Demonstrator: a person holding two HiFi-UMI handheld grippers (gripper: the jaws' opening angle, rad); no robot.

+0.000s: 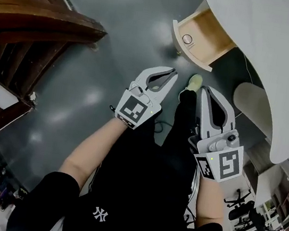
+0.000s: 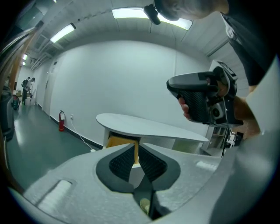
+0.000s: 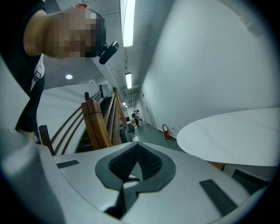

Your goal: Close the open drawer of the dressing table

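Note:
The white dressing table fills the upper right of the head view. Its open drawer, with a pale wood inside and a round knob on its white front, sticks out toward me. My left gripper hangs in the air short of the drawer front, shut with nothing in it. My right gripper is beside it, under the table's edge, also shut and empty. In the left gripper view the drawer shows beyond the closed pads, under the table top. The right gripper view shows the table top.
A wooden staircase stands at the left over the dark glossy floor. The person's shoe is below the drawer. A fire extinguisher stands against the far wall. Office chairs are at the lower right.

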